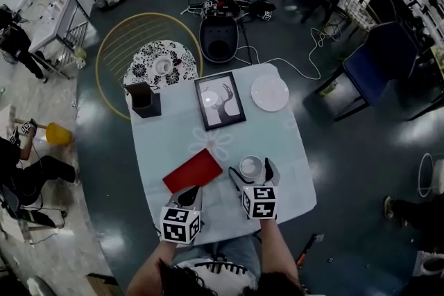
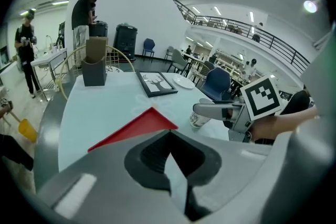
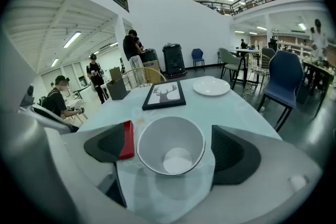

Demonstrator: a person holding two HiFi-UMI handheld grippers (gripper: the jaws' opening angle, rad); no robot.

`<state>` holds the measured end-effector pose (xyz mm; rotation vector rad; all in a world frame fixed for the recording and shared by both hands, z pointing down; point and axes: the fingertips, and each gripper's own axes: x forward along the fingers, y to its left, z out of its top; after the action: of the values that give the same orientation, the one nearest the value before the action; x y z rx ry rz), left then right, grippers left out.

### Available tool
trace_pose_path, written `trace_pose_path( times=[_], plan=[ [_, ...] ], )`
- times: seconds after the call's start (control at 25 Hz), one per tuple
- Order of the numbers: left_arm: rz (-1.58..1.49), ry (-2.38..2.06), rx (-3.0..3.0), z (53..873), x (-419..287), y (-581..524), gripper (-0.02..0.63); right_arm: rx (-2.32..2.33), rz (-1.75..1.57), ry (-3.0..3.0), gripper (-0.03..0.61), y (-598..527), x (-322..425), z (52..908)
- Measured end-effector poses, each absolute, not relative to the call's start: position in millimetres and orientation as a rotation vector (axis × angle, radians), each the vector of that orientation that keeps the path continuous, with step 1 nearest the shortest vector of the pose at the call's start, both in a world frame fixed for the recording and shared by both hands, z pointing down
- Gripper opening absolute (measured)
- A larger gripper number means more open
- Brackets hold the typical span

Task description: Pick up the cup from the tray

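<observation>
A white paper cup (image 1: 251,166) stands upright and empty on the pale tablecloth, just right of a flat red tray (image 1: 193,170). My right gripper (image 1: 251,174) is open with one jaw on each side of the cup (image 3: 170,144), small gaps showing on both sides. The left gripper (image 1: 189,197) is shut and empty at the tray's near edge. Its own view looks past the red tray (image 2: 137,126) to the cup (image 2: 199,119) and the right gripper's fingers (image 2: 215,109).
A framed deer picture (image 1: 220,100), a white plate (image 1: 270,93) and a dark box (image 1: 143,99) sit on the table's far half. Beyond the table are a patterned round stool (image 1: 161,62) inside a hoop, a blue chair (image 1: 381,59) and floor cables.
</observation>
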<state>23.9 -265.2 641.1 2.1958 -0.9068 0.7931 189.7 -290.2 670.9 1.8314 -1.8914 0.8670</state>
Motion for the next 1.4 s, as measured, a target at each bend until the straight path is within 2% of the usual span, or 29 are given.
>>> trace_pose_path(
  times=[0.16,0.28,0.52,0.8,0.88,1.4],
  plan=[
    [0.757,-0.901,2.216,632,26,-260,0.000,1.892,0.755,-1.931,0.519,-291,193,634],
    [0.745,-0.925,2.227,623,24,-259,0.000,1.925,0.680,-1.904,0.481,-287,200,610],
    [0.689,-0.951,2.271,606,21,-259,0.000,1.983,0.632,-1.868,0.327,-277,197,582],
    [0.607,-0.970,2.323,585,16,-256,0.000,2.047,0.611,-1.833,0.107,-257,190,567],
    [0.591,-0.974,2.333,580,13,-253,0.000,2.044,0.621,-1.840,0.026,-253,185,565],
    [0.531,-1.021,2.356,571,-4,-232,0.000,2.007,0.650,-1.860,0.025,-231,162,567]
  ],
)
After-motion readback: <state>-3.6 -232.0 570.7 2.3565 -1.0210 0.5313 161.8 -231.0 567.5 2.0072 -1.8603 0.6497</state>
